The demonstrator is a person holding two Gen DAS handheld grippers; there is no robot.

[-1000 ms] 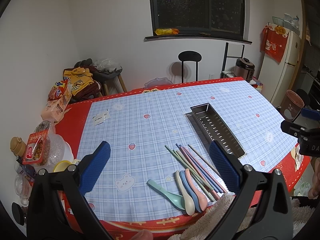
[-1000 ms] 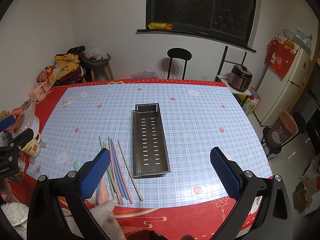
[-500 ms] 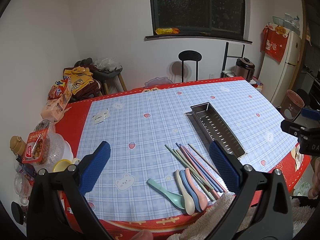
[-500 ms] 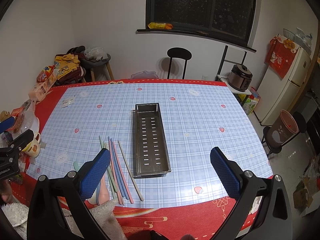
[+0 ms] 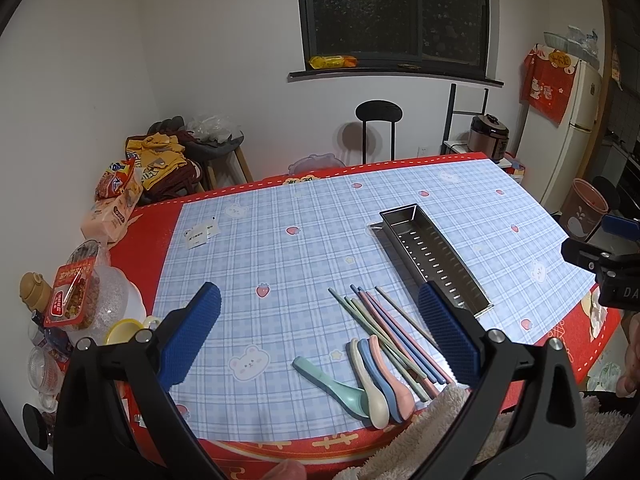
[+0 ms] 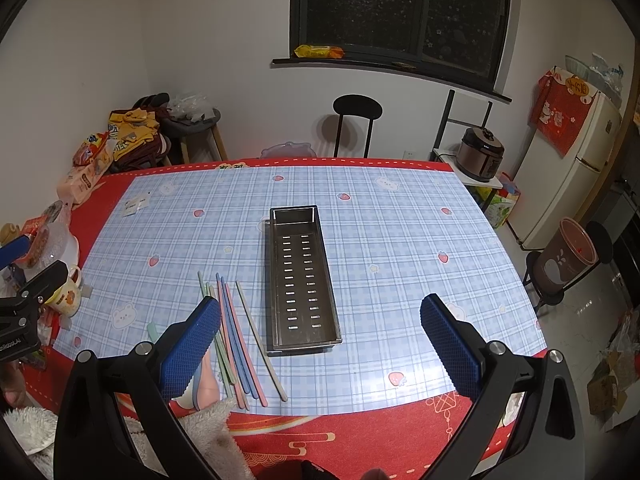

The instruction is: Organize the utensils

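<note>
Right now your utensils lie loose near the front edge of the table, on the blue checked cloth with its strawberry and bear prints. The chopsticks are a fanned bundle of slim pastel sticks in green, blue, pink and a greyish beige, their far tips spread apart and their near ends running toward the fluffy sleeve at the table edge. Just to their left sit the spoons: a mint one angled away from the rest, then a cream, a blue and a pink one lying side by side, bowls toward you. The metal tray is a long, narrow steel trough with two rows of slots in its floor; it holds nothing and lies just right of the chopsticks, lengthwise away from you. Your left gripper hangs above the spoons and chopsticks with its blue pads spread wide and nothing between them. Your right gripper is above the near end of the tray, its jaws equally wide apart and holding nothing. Against the frames from half a second and a second ago, nothing has changed: the utensils, the tray and both views sit exactly as they did, and neither gripper has moved closer to the table.
</note>
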